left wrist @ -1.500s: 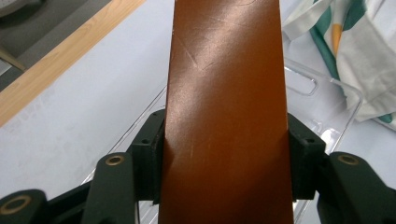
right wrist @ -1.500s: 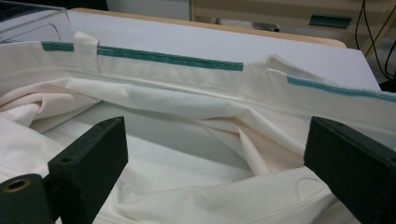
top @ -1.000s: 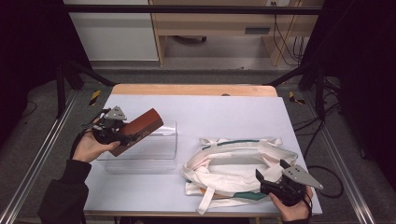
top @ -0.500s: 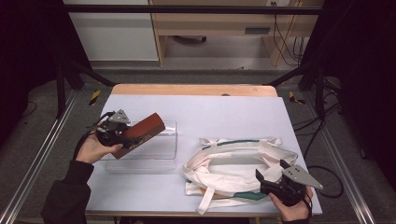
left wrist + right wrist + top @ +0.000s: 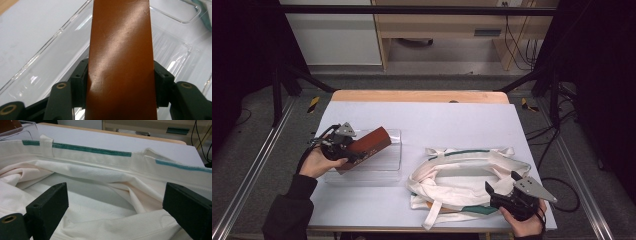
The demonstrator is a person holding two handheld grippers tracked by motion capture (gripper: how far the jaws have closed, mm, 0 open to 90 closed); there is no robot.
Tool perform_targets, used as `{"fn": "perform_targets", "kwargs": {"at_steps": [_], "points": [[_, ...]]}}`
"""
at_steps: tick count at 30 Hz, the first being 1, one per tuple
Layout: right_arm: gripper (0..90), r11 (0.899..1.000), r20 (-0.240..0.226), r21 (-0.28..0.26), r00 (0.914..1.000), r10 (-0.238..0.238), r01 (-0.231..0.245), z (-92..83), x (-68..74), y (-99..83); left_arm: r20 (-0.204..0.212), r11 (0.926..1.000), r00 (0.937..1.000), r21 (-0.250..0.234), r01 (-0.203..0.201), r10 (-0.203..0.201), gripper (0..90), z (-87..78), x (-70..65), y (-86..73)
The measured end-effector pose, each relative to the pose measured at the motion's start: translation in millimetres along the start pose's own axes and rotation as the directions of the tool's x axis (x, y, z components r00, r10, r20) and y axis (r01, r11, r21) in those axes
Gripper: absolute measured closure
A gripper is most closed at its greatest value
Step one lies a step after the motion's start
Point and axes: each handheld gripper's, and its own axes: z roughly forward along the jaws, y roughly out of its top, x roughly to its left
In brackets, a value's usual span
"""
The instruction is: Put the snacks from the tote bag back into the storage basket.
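Dropped a bit lower now, the left gripper (image 5: 120,82) is clenched on the flat reddish-brown leather-look pouch (image 5: 121,50), over the clear plastic tray (image 5: 384,167) at 9 o'clock; pouch's near end is cut off, no readable label. Right gripper (image 5: 115,202) sits released at the cream cloth tote bag (image 5: 462,175), 5 o'clock

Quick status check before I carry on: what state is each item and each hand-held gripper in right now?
Left hand-held gripper: shut on the brown box, both jaws pressed on its sides.
Brown box: gripped, tilted, over the clear plastic tray.
Clear plastic tray: lying flat on the table.
White cloth bag: lying crumpled, mouth open.
Right hand-held gripper: open, jaws wide apart at the bag's near edge, gripping nothing.
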Motion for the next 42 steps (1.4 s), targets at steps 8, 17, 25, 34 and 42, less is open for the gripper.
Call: {"fn": "perform_targets", "kwargs": {"at_steps": [8,17,25,34,42], "points": [[7.2,1.000,-0.001,0.003,1.0000,-0.001,0.001,0.1,-0.3,-0.2,-0.009,0.9991,0.9999,0.039,0.013,-0.012,42.7,13.8,0.1,-4.2],[7.2,1.000,-0.002,0.003,1.0000,-0.002,0.002,0.9,0.3,-0.4,-0.004,0.9983,0.9997,0.052,0.026,-0.026,42.4,20.8,1.6,-9.2],[7.2,1.000,-0.003,0.002,1.0000,-0.003,0.003,0.8,0.4,-0.3,-0.018,0.9959,0.9994,0.086,0.030,-0.028,41.6,25.0,0.2,-8.7],[7.2,1.000,-0.002,0.003,1.0000,-0.003,0.003,0.8,0.3,-0.4,-0.039,0.9983,0.9979,0.027,0.052,-0.051,38.5,16.6,1.2,-9.4],[7.2,1.000,-0.003,0.003,1.0000,-0.004,0.004,0.9,0.9,-0.4,-0.076,0.9813,0.9904,-0.164,0.101,-0.115,39.1,-16.1,-8.1,-11.2]]}}
